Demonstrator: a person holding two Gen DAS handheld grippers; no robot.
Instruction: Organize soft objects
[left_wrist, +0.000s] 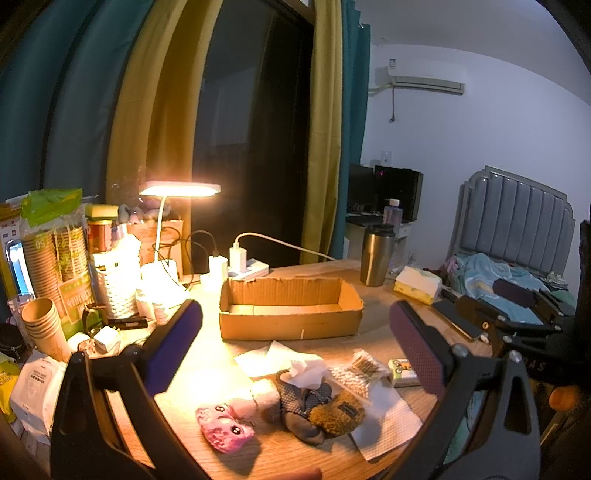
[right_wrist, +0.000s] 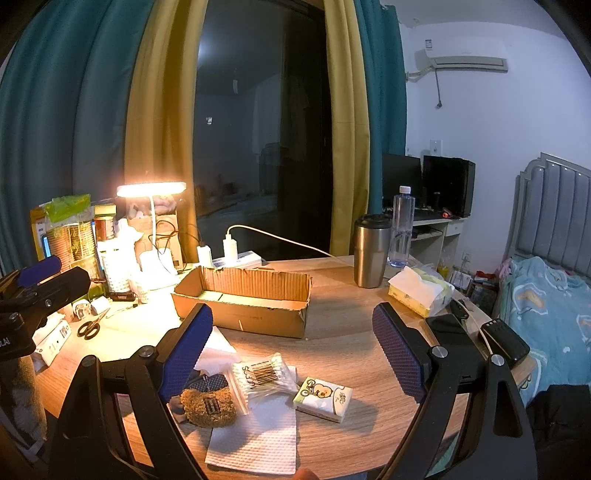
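Soft objects (left_wrist: 295, 406) lie piled on your table (right_wrist: 332, 332) before the cardboard box (left_wrist: 290, 308); your left gripper (left_wrist: 295, 339) and right gripper (right_wrist: 291, 343) both hover, jaws spread wide, holding nothing.

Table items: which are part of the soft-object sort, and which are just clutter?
Job:
cardboard box
pink plush
brown fuzzy pouch
socks
tissue pack
paper towel

Lying about:
steel tumbler
desk lamp
scissors
paper cups
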